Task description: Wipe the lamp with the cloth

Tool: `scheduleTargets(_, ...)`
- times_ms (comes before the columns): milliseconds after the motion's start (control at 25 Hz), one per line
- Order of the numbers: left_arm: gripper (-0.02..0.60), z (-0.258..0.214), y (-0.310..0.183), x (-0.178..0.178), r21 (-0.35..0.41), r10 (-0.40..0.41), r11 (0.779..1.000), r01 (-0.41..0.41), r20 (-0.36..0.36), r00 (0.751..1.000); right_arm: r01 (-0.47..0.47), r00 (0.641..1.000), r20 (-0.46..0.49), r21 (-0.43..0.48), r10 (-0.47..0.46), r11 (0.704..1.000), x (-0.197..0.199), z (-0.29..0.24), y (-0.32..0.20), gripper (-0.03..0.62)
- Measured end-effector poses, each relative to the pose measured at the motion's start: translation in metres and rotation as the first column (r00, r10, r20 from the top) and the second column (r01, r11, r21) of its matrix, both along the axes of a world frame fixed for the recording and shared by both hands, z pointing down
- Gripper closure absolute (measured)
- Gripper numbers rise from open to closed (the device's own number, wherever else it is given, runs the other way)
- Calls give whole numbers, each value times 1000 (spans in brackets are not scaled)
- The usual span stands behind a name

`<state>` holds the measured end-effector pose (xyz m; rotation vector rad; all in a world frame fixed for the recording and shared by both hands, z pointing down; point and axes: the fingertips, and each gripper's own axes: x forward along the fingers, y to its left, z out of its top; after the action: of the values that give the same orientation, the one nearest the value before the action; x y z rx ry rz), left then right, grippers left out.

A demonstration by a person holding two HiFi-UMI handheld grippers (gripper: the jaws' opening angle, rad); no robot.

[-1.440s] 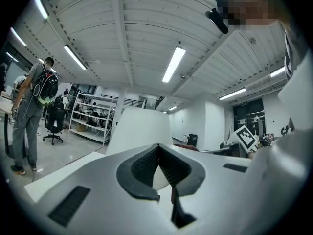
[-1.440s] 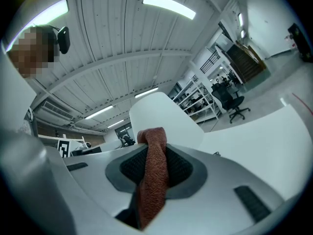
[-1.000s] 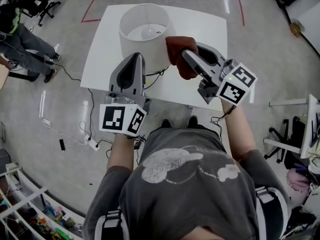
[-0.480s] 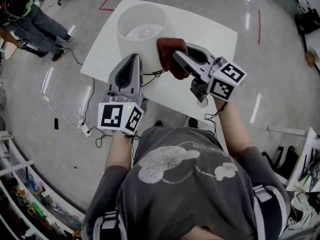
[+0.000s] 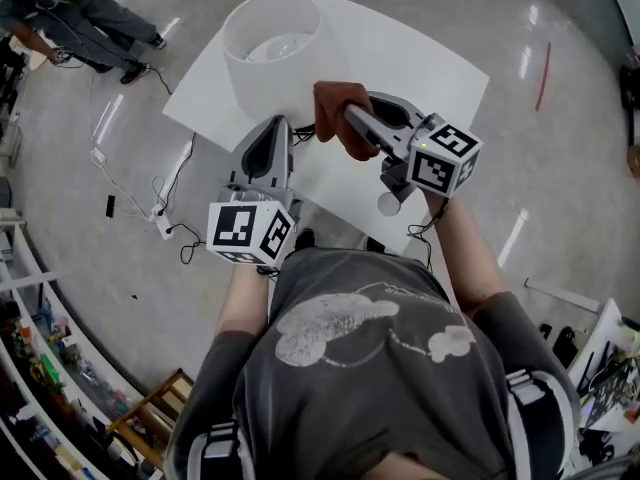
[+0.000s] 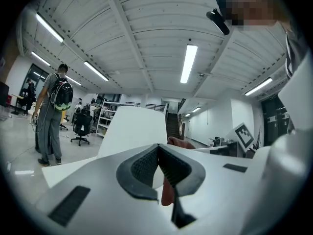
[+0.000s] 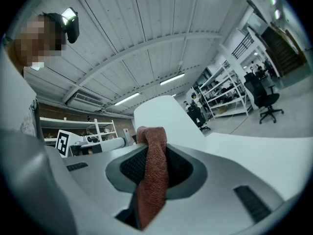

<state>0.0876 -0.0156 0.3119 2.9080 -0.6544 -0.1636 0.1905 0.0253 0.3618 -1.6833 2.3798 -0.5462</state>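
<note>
Right gripper (image 7: 149, 156) clamps cloth (image 7: 152, 187): soft, limp, pinched mid-fold. Left gripper (image 6: 158, 154) closed, empty. Lamp (image 5: 275, 50) shade probably light, thin, dentable: steady at rim.

Rough woven cloth (image 7: 151, 175), matt white lamp shade (image 5: 250, 83), glossy floor (image 5: 565, 118).

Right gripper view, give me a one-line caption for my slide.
Right gripper clamping the rust-red cloth between its jaws, with the white lampshade behind it.
</note>
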Motion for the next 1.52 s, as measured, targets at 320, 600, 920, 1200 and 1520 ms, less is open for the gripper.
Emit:
scheduleTargets(320, 574, 41, 18, 3, -67, -68, 995, 72, 51, 996, 50, 999, -5, -102, -51, 994, 9, 49, 3, 508)
scheduleTargets(600, 574, 64, 43, 10, -116, -118, 985, 124, 60, 991, 71, 997, -14, -152, -74, 986, 22, 71, 34, 508)
scheduleTargets(920, 574, 29, 20, -7, -54, -113, 992, 114, 26, 993, 47, 999, -5, -70, -48, 996, 18, 25, 17, 508)
scheduleTargets(1200, 574, -15, 4, 7, 18, -68, 997, 69, -43, 997, 27, 997, -69, 45, -24, 999, 28, -36, -2, 508)
scheduleTargets(1520, 574, -47, -4, 15, 43, -10, 999, 15, -110, 994, 12, 995, -96, 109, -1, 994, 24, -77, -24, 508)
